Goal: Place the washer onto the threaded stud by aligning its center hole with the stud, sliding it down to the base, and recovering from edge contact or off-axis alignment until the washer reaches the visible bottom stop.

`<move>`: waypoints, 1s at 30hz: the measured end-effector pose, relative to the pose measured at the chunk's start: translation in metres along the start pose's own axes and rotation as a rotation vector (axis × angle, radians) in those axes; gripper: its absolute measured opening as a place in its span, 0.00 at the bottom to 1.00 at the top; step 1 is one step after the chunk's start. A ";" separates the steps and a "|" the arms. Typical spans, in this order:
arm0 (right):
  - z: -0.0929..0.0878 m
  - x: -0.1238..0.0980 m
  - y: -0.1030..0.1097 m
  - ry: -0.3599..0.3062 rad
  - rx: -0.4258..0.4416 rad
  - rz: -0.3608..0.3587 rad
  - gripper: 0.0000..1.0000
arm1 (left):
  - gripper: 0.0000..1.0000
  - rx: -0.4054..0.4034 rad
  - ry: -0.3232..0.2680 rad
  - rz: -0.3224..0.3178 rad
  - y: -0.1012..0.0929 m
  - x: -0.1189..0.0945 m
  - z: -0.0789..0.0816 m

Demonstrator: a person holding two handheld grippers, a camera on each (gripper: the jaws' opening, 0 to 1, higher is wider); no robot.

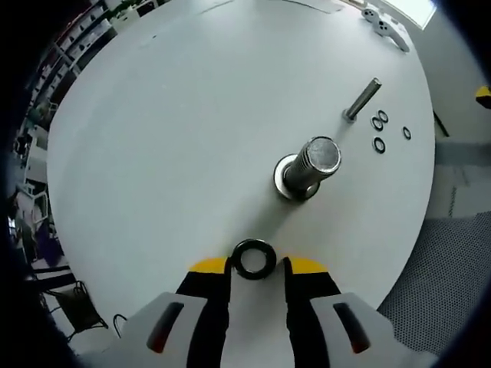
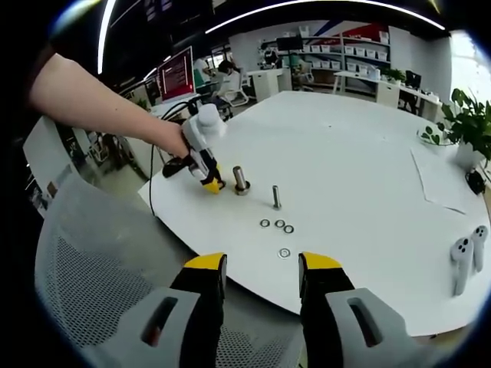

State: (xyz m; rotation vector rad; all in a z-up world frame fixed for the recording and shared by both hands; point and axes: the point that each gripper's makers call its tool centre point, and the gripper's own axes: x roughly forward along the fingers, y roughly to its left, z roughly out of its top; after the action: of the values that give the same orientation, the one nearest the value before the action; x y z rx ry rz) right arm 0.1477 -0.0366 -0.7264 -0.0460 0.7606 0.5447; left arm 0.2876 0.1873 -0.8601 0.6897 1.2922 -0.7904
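Note:
A black washer sits flat between the yellow tips of my left gripper, which are closed against its sides. Just beyond it a thick threaded stud stands upright on its round base, on the white round table. The right gripper view shows that left gripper, held by a person's hand, right beside the stud. My right gripper is open with nothing in it, hovering at the table's near edge.
A thinner bolt stands past the stud, with several loose washers beside it. White controllers lie at the table's right side. A mesh chair stands below the near edge. A plant is at far right.

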 end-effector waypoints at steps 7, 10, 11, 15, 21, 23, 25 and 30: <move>0.000 0.000 0.001 0.002 -0.003 0.003 0.40 | 0.20 0.002 0.021 -0.003 -0.001 0.001 0.000; 0.000 0.000 0.001 0.001 -0.002 0.002 0.40 | 0.20 0.005 0.007 -0.003 0.000 0.001 -0.001; -0.001 0.000 0.001 0.002 -0.003 0.002 0.40 | 0.19 0.005 0.001 -0.004 0.001 0.001 -0.001; -0.001 0.000 0.001 0.002 -0.004 0.003 0.40 | 0.19 0.019 -0.011 -0.014 0.002 0.001 0.001; -0.001 0.000 0.001 0.002 -0.003 0.003 0.40 | 0.19 0.061 0.023 -0.017 0.002 0.001 0.002; -0.001 0.000 0.001 0.001 -0.003 0.002 0.40 | 0.19 0.061 0.022 -0.020 0.002 0.000 0.002; -0.001 0.000 0.001 0.002 -0.003 0.001 0.40 | 0.18 0.066 0.017 -0.022 0.001 0.000 0.002; -0.001 0.000 0.000 0.001 -0.001 0.000 0.40 | 0.18 0.087 0.009 -0.008 0.000 -0.001 0.002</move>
State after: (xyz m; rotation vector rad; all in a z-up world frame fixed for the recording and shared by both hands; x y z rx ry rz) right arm 0.1471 -0.0363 -0.7269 -0.0469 0.7613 0.5451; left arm 0.2887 0.1859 -0.8591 0.7589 1.2753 -0.8542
